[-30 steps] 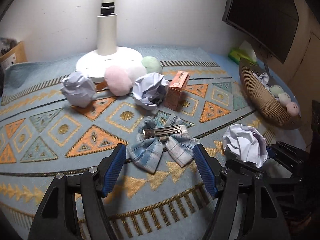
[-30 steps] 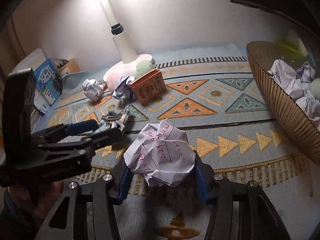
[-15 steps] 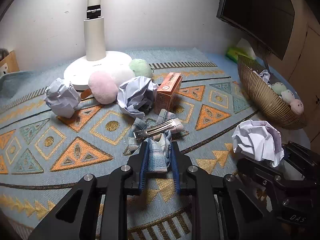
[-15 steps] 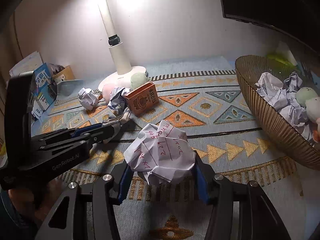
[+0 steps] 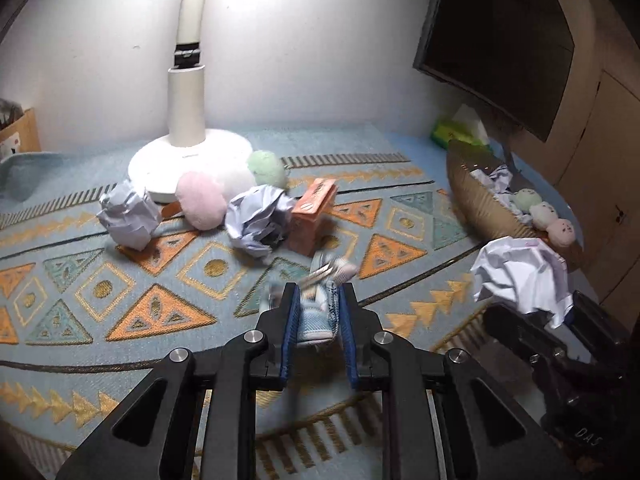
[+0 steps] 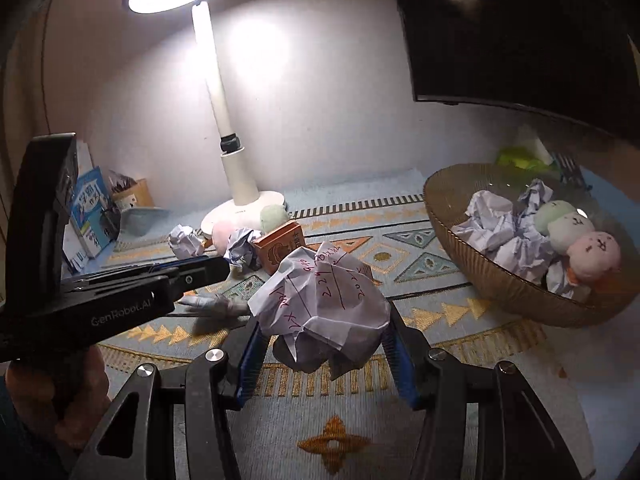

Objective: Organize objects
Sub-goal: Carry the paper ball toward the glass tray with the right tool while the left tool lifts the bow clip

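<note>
Patterned blue cloth [image 5: 120,288] with orange triangles covers the table under a white lamp [image 5: 186,120]. From the left wrist view, the left gripper [image 5: 318,312] has its blue pads pressed tight on a plaid bow clip [image 5: 320,304], whose metal clasp sticks out blurred past the fingertips. Beyond it sit an orange box [image 5: 312,216], two crumpled papers [image 5: 256,220], and pink and green plush balls by the lamp base. A ribbed bowl [image 5: 480,208] stands at the right, holding paper and plush.

Seen from the right wrist view, the right gripper [image 6: 322,344] clamps a crumpled paper ball [image 6: 320,304] marked with red writing, held above the cloth. The bowl [image 6: 500,288] lies just right of it, apart from the ball. At left, a hand [image 6: 60,392] carries the left gripper [image 6: 208,272], closed on the blurred bow clip [image 6: 212,304].
</note>
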Tool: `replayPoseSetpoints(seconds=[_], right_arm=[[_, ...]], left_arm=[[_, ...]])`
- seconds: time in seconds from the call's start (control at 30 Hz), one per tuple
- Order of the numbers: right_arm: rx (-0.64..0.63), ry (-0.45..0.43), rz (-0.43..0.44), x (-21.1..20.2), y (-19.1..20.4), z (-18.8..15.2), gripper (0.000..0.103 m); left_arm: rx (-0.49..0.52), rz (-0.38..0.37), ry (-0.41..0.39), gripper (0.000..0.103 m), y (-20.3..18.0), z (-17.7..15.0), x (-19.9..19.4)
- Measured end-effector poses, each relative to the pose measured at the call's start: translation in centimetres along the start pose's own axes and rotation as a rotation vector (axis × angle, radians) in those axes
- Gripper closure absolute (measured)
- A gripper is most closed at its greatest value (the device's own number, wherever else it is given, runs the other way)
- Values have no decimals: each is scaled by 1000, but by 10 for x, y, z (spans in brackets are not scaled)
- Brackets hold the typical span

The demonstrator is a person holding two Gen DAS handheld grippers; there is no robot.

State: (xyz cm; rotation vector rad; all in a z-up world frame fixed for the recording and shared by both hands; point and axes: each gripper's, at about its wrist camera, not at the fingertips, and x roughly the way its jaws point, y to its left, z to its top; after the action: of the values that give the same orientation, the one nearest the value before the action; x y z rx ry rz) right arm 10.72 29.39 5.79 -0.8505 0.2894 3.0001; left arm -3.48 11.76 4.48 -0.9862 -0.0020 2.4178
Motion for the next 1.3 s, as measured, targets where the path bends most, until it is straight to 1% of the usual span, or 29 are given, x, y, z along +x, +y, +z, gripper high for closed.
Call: replayPoseSetpoints(seconds=[0.1,0.2,0.27,0.33,0.37,0.4,0.43,0.47,0.53,0.63,0.7,0.73,0.77,0.8,0.83,0.87,0.9,0.93,0.97,1.03,1.1,1.2,1.3], right_arm=[[65,-61,-32,-27,-22,14,50],[67,-135,-102,-56,-44,33,50],[52,-164,-136,-72,-54,38,50],[39,-172,-151,-81,-59,37,50],[40,-168,-144,-83,-61,34,50],[47,-157,-130,-81,-61,30,50],[60,-142,-110,-77,-61,27,50],[74,-126,-87,-72,-61,23,50],[84,-94,-52,-62,-58,18,50],[73,-73,-34,-54,-52,13,50],[73,-74,-31,-55,-52,11,50],[74,-74,-34,-55,-52,11,50],[78,-73,-34,-55,-54,11,50],[83,-72,-32,-55,-56,11,50],[89,-72,-31,-55,-58,10,50],[95,-73,-30,-57,-61,10,50],[100,-76,-30,-59,-63,11,50],[100,-81,-34,-62,-66,12,50],[97,-90,-40,-67,-69,16,50],[92,-129,-61,-81,-77,24,50],[94,-174,-98,-97,-89,38,50],[108,-200,-159,-110,-112,61,49],[146,-187,-191,-108,-138,81,49]], left_arm=[[51,-43,-54,89,-26,13,-24],[121,-62,-99,89,-49,28,-42],[120,-52,-122,87,-50,36,-52],[52,-49,-112,59,-33,37,-55],[8,-32,-99,27,-22,34,-54],[-34,-10,-99,18,-9,27,-53],[-63,6,-90,18,2,18,-52],[-84,21,-48,18,10,10,-45],[-108,47,63,18,19,-8,-24],[-88,108,155,18,17,-30,2],[-60,129,183,18,12,-37,14],[-33,156,167,22,8,-38,15],[-10,160,167,43,3,-37,16],[9,163,177,60,0,-35,18],[29,189,177,69,-3,-33,19],[42,190,184,82,-4,-32,20],[43,176,182,86,-4,-32,19],[37,155,180,86,-4,-32,18],[37,153,170,86,-5,-31,15],[47,150,147,87,-13,-29,8],[48,106,111,87,-27,-20,-2],[104,40,39,87,-64,5,-17],[174,-47,-11,87,-112,35,-17]])
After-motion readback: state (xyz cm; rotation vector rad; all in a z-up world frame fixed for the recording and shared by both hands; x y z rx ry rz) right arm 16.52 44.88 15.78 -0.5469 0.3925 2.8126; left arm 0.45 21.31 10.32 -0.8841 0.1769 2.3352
